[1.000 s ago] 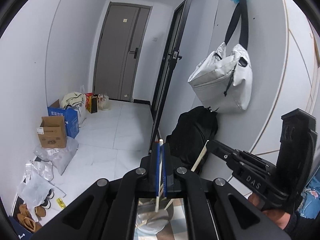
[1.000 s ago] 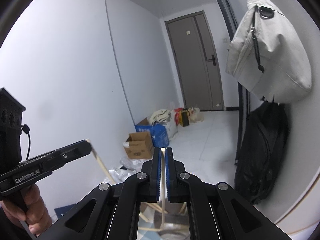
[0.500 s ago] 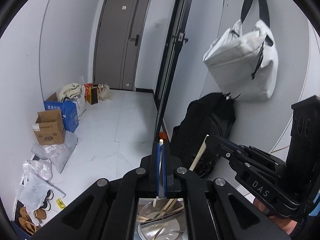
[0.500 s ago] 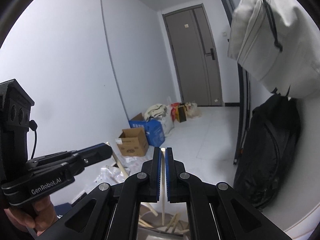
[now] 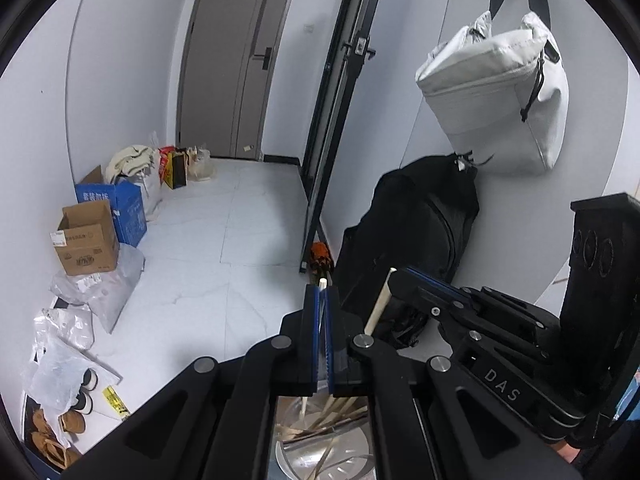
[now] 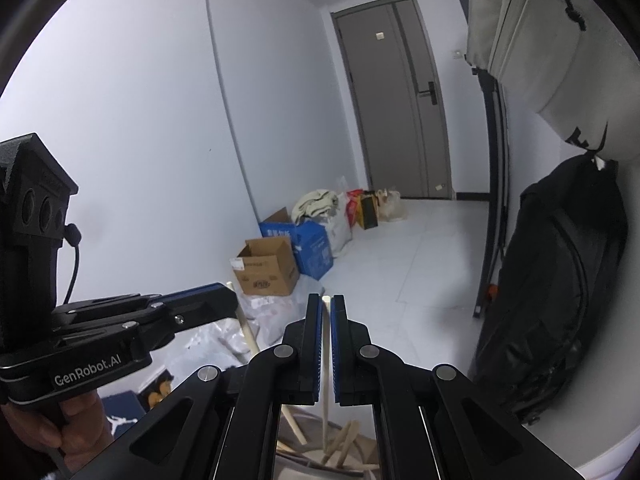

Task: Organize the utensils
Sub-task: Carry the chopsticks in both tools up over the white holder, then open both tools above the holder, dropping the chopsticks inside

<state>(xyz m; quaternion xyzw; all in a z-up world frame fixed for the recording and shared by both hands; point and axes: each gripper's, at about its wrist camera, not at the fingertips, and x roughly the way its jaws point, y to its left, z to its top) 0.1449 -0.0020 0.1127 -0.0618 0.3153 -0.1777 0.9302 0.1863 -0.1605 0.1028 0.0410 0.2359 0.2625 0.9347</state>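
We read "DAS" in pale letters on the black right gripper [image 5: 404, 278], seen at four o'clock in the left wrist view, and "GenRobot.AI" on the black left gripper [image 6: 228, 300], at eight o'clock in the right wrist view. The blue carton [image 5: 120, 208] at nine o'clock bears white characters too small for us to read; the brown cardboard box [image 5: 86, 240] beside it carries a white label and a printed line we cannot make out.

Both pairs of blue-padded jaws are clamped on utensils. The left gripper [image 5: 322, 300] pinches a pale wooden chopstick [image 5: 322, 282] whose tip shows just above its pads. The right gripper [image 6: 327, 312] holds a second pale wooden chopstick [image 6: 327, 380] upright between its pads. Below both, at six o'clock, more loose wooden chopsticks [image 5: 340, 420] lie in a shiny round metal tray [image 5: 320, 456].

Against the frames of a second ago, both views have tipped downward: the grey door [image 5: 236, 60] and the white shoulder bag [image 5: 500, 100] sit higher in view, the black backpack [image 5: 416, 240] shows more fully, and more of the tray and its chopsticks has come into sight. The clamped grips are unchanged.
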